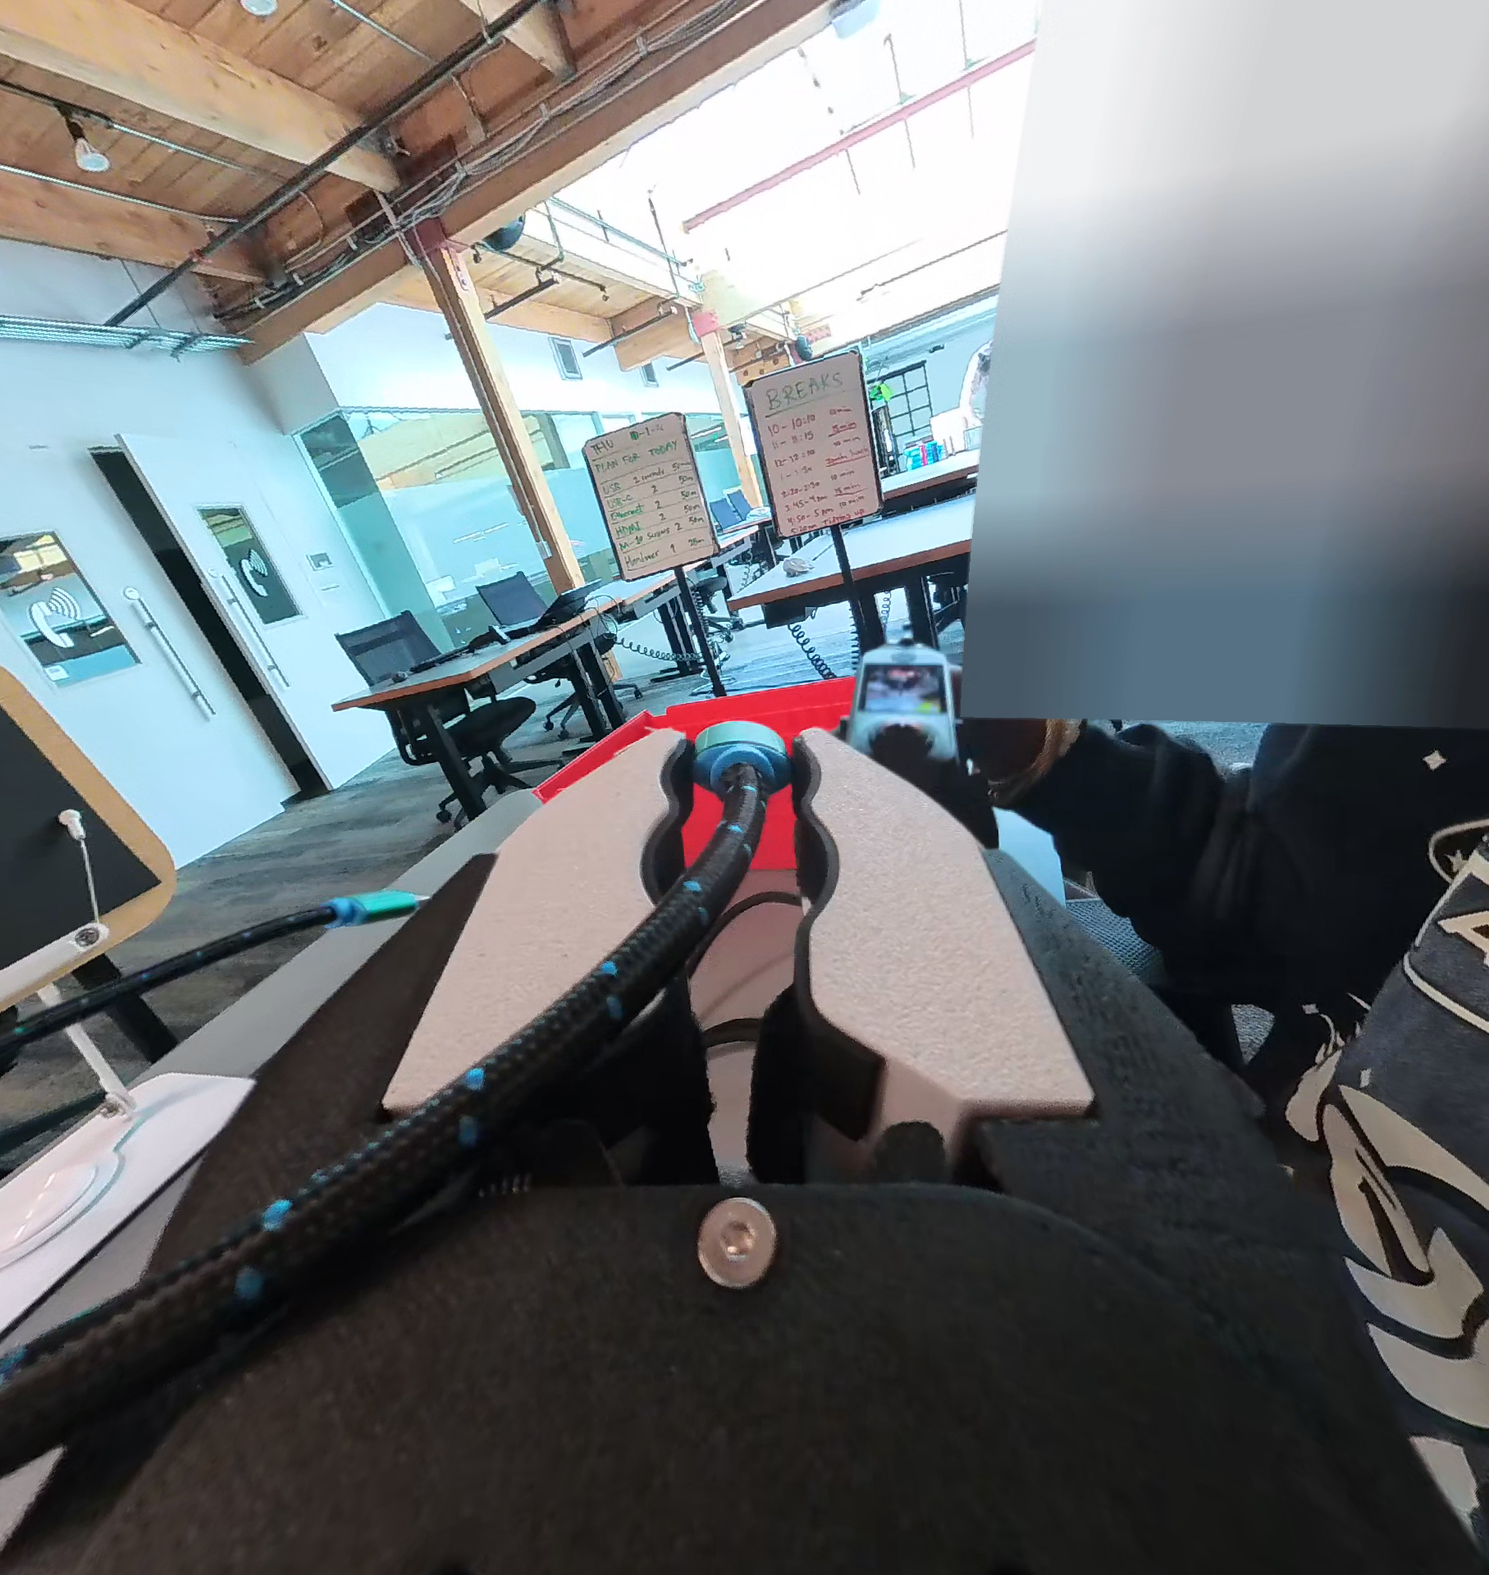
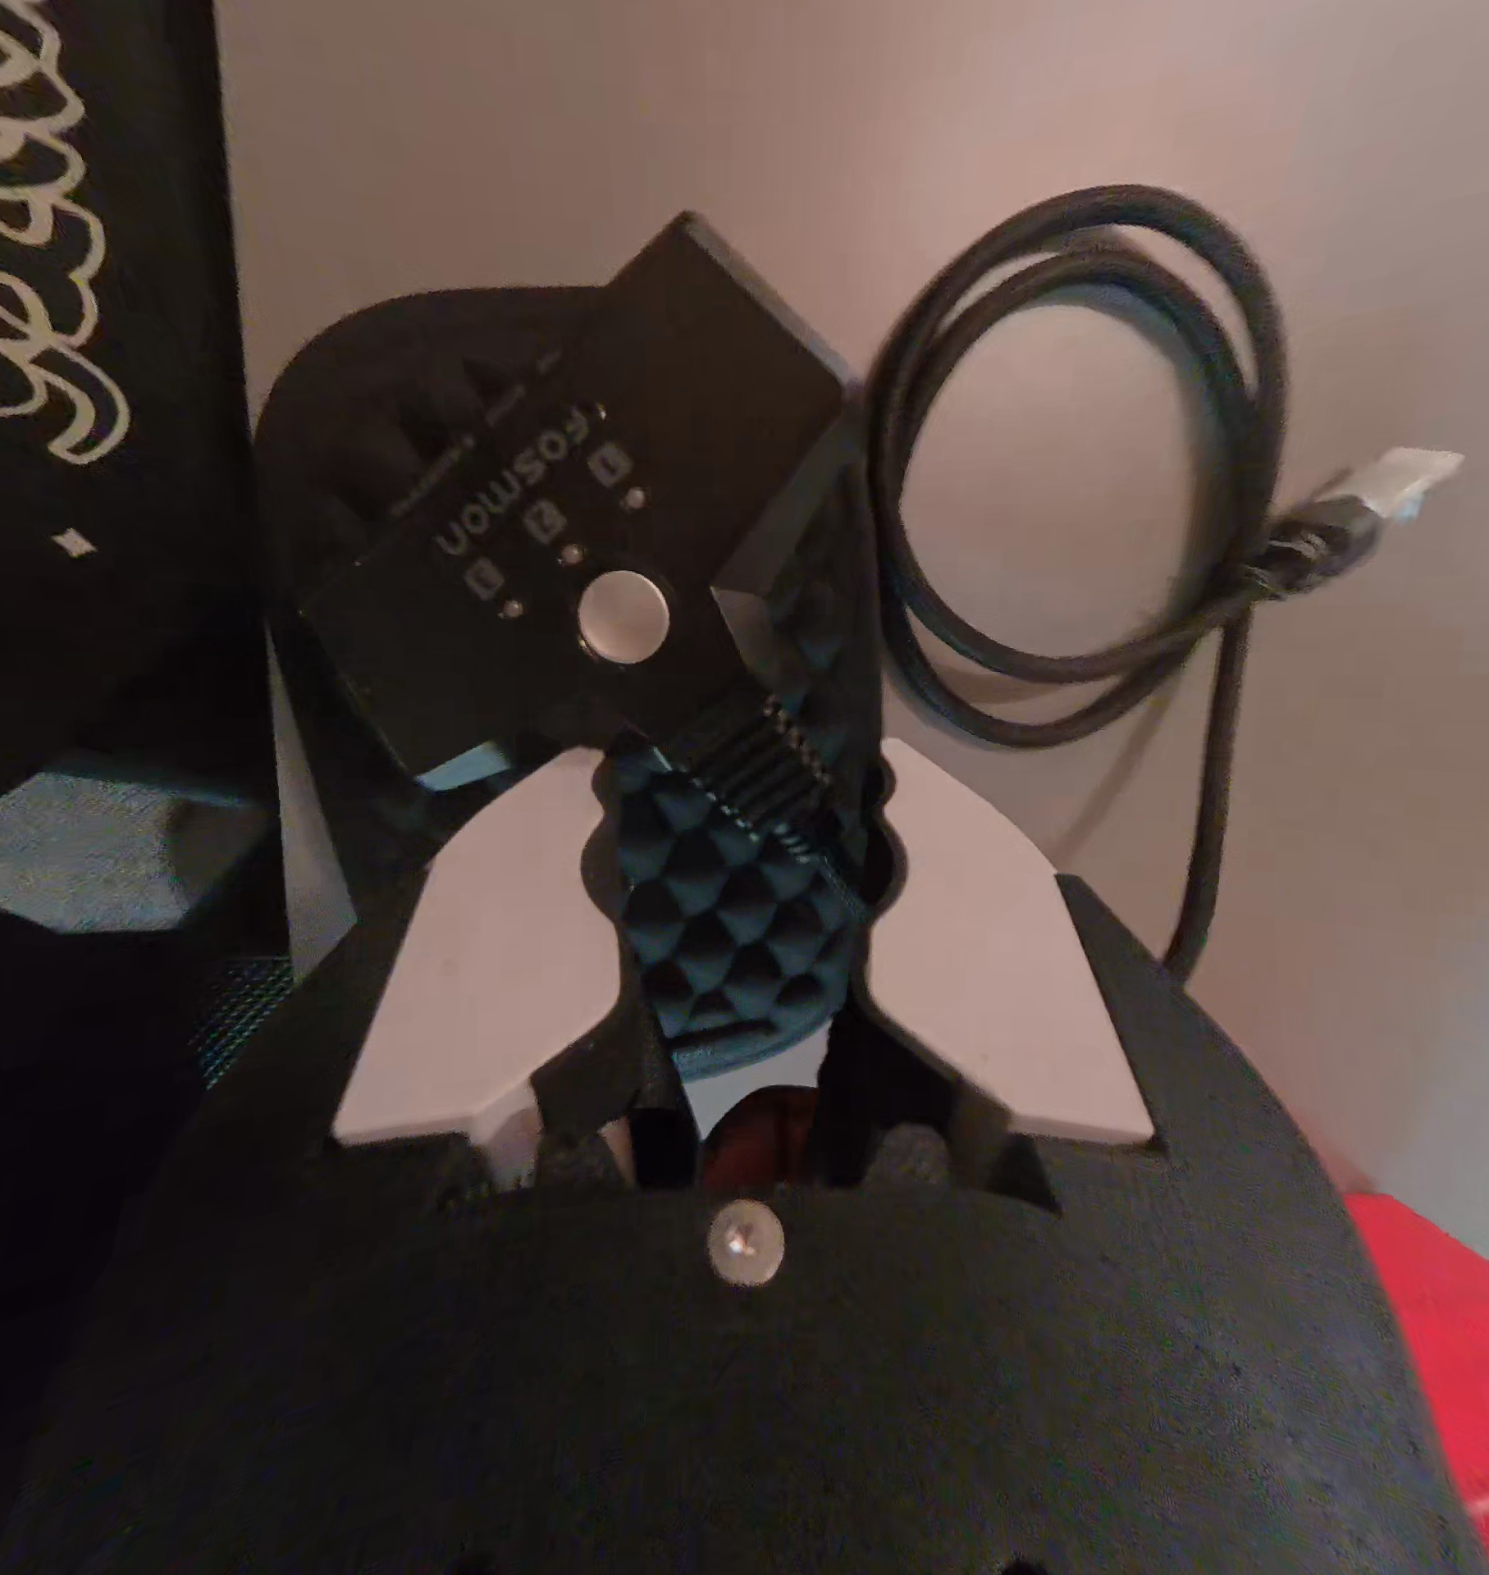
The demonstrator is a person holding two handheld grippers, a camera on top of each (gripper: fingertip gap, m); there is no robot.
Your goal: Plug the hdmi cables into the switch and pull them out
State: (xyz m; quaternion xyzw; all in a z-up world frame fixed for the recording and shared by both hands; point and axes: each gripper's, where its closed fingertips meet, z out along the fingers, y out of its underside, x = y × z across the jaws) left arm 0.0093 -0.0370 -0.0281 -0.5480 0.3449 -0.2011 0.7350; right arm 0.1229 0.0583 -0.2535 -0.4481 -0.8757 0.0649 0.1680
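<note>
In the left wrist view my left gripper (image 1: 741, 752) is shut on the teal-and-blue plug end (image 1: 739, 740) of a black braided HDMI cable (image 1: 553, 1048), which trails back over the left finger. A second teal HDMI plug (image 1: 378, 905) hangs free at the left. In the right wrist view my right gripper (image 2: 741, 758) is shut on the dark textured holder (image 2: 724, 929) under the black HDMI switch (image 2: 553, 477). The switch has a silver button (image 2: 623, 616), and its ribbed cable boot lies between the fingertips. No port on the switch is visible.
A coiled black cable (image 2: 1064, 443) with a capped plug (image 2: 1354, 511) lies on the pale table (image 2: 1235, 170) right of the switch. A red bin (image 1: 749, 716) stands ahead; it also shows in the right wrist view (image 2: 1457, 1329). A person's dark sleeve (image 1: 1192, 818) is at the right.
</note>
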